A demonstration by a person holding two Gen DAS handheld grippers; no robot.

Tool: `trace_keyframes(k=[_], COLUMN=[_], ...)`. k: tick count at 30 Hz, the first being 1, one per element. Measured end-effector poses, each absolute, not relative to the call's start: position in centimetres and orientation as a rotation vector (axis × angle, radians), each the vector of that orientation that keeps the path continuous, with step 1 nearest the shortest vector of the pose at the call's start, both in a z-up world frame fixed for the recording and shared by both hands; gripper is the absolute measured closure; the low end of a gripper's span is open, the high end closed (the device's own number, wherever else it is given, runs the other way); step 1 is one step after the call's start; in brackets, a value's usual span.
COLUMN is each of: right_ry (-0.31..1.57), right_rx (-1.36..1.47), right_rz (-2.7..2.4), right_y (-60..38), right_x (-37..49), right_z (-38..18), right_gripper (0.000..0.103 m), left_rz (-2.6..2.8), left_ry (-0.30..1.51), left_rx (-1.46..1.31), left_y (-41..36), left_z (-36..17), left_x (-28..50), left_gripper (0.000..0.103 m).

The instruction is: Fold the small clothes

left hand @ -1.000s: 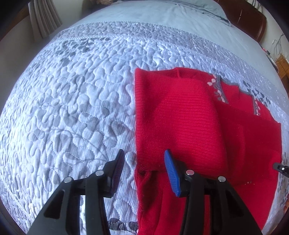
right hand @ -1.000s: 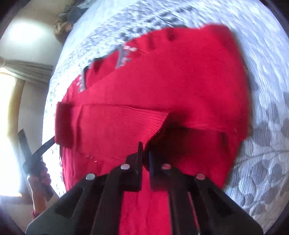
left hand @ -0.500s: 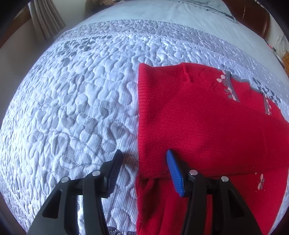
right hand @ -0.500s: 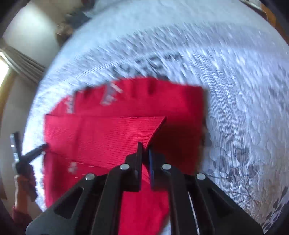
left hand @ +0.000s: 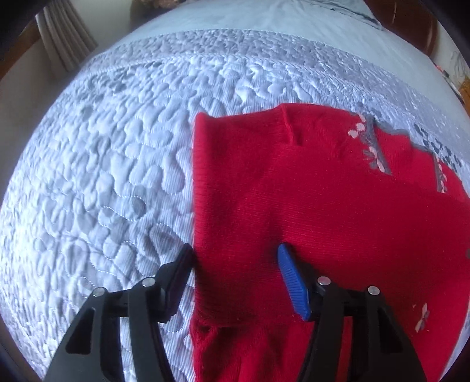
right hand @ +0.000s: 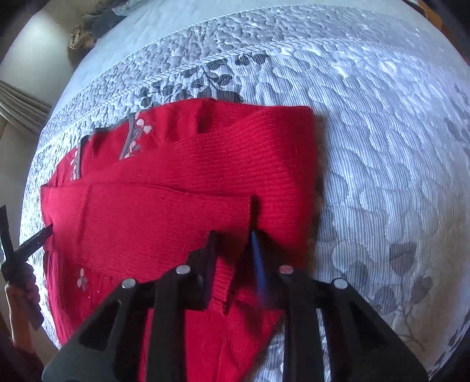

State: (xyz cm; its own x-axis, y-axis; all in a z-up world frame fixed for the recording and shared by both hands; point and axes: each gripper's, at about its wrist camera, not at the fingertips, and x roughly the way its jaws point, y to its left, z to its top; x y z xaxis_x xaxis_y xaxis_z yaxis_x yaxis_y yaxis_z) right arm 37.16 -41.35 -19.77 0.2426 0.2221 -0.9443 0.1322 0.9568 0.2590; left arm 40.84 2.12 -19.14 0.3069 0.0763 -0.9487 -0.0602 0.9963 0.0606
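Note:
A red knit sweater (left hand: 323, 199) with a grey flowered collar lies on the quilted bedspread (left hand: 117, 164), one sleeve folded across its body. My left gripper (left hand: 235, 260) hovers low over the sweater's left folded edge, which runs between its widening jaws without being pressed. In the right wrist view the sweater (right hand: 191, 176) fills the middle. My right gripper (right hand: 233, 241) stands over the sleeve's ribbed cuff (right hand: 224, 286). Its jaws are opening with the cuff lying slack between them. The left gripper (right hand: 32, 241) also shows at that view's left edge, held by a hand (right hand: 20, 293).
Bare quilt (right hand: 382, 147) stretches right of the sweater. A curtain (left hand: 64, 41) hangs at the far left and a wooden headboard (left hand: 411, 26) stands at the far right. A heap of clothes (right hand: 94, 26) sits at the bed's far corner.
The right gripper lowered the sleeve onto the sweater's body and its jaws parted from the cuff. The left gripper sank closer to the sweater's edge and its jaws spread wider.

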Motion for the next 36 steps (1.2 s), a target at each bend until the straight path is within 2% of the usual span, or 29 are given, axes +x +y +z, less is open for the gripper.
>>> trace_keyframes(k=[3, 7, 15, 18, 22, 31, 36], right_ry=[1.307, 1.239, 1.263, 1.247, 1.252, 1.287, 1.313], right_rx=[0.311, 0.361, 0.278, 0.159, 0.183, 0.287, 0.395], right_rz=[0.055, 0.047, 0.135, 0.079, 0.090, 0.123, 0.203], right_y=[-41.1, -41.6, -36.9, -34.9, -33.9, -34.3, -34.4], right_x=[36.6, 33.5, 19.0, 13.8, 8.2, 0.8, -1.5], right_z=[-19.0, -17.3, -16.9, -16.7, -16.3, -16.0, -15.9], right_gripper=[0.081, 0.055, 0.055, 0.055, 0.049, 0.048, 0.053], left_rz=[0.077, 0.066, 0.046, 0.051, 0.040, 0.005, -0.027], left_ry=[1.252, 1.229, 1.165, 1.158, 1.161, 1.198, 1.227], left_rx=[-0.006, -0.013, 0.066, 0.059, 0.091, 0.024, -0.005], left_y=[2.5, 3.3, 5.2, 5.2, 4.8, 5.6, 6.3], left_z=[-18.9, -17.4, -16.8, -16.3, -16.0, -15.4, -15.3], left_x=[40.6, 38.0, 24.9, 20.6, 16.3, 9.5, 7.3], left_gripper=[0.041, 0.042, 0.037, 0.034, 0.032, 0.032, 0.032])
